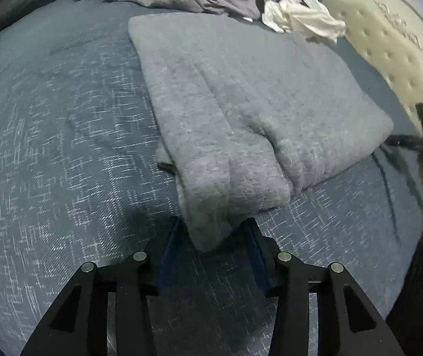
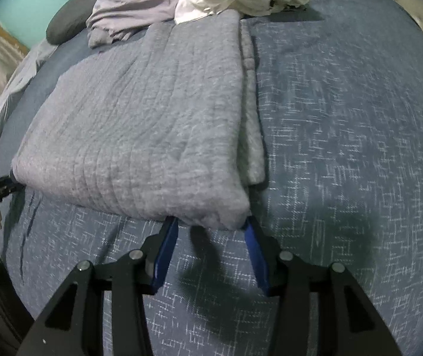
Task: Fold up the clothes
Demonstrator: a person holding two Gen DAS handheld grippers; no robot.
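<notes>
With left gripper (image 1: 213, 231) and right gripper (image 2: 212, 230) both parted and unclamped around near corners of the folded grey fleecy garment (image 1: 241, 103) on the blue woven bedspread (image 1: 63, 118), close evenly, catching every layer.

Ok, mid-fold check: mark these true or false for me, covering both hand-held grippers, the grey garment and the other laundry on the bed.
1. The grey fleece garment lies folded on the blue bedspread. True.
2. The left hand-held gripper is clamped shut on it. False: its jaws stand open around a near corner.
3. The right hand-held gripper is open at another corner. True.
4. The white cloth is folded flat. False: it lies crumpled.
</notes>
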